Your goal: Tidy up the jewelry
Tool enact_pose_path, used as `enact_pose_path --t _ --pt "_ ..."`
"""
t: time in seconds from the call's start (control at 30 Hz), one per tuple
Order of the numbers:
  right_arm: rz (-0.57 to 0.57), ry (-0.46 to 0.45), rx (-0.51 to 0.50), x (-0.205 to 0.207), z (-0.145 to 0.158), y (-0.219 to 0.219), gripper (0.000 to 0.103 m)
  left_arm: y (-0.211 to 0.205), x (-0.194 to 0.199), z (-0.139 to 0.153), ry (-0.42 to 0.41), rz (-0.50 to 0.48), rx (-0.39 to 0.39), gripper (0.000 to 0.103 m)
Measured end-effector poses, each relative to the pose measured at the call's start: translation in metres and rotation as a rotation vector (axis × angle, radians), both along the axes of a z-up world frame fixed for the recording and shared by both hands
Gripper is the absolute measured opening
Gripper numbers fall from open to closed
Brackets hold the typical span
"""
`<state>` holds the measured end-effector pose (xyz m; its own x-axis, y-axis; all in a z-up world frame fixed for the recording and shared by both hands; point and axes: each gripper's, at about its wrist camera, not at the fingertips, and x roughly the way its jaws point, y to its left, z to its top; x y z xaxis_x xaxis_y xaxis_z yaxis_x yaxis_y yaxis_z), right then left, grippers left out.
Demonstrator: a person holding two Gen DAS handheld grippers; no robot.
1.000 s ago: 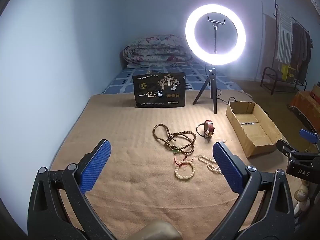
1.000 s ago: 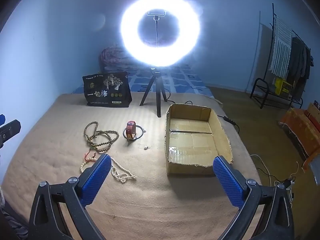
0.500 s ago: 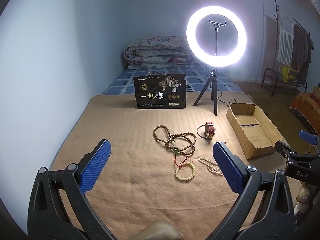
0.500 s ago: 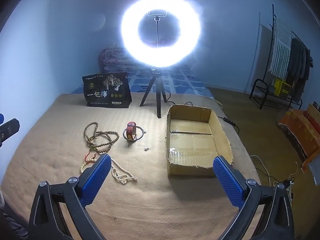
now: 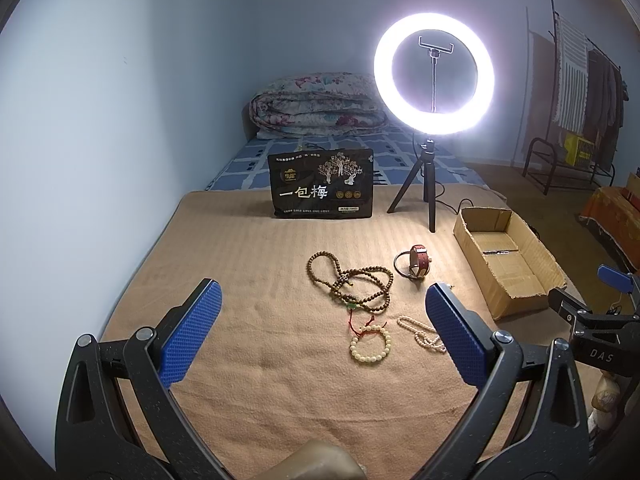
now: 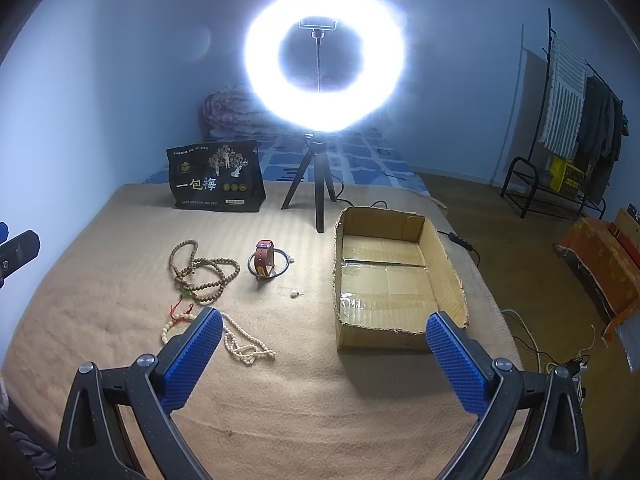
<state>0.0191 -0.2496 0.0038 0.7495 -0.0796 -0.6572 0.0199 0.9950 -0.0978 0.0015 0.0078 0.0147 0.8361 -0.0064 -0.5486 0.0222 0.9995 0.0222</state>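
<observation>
Both grippers, left [image 5: 322,334] and right [image 6: 324,354], held spread and empty, barely shifted since earlier; jewelry untouched, cardboard box [image 6: 448,264] unfilled.

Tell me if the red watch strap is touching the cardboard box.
Apart. The right wrist view shows the red watch strap standing in a dark ring, with a clear strip of bare tan blanket between it and the cardboard box.
</observation>
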Motion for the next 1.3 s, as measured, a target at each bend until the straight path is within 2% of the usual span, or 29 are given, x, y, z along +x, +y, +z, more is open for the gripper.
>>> enact_pose_path --t 1.3 --pt "0.009 0.010 0.001 -0.0012 -0.0020 0.0037 0.103 -0.0040 -0.0003 -0.0050 0.006 0.000 -0.002 0.103"
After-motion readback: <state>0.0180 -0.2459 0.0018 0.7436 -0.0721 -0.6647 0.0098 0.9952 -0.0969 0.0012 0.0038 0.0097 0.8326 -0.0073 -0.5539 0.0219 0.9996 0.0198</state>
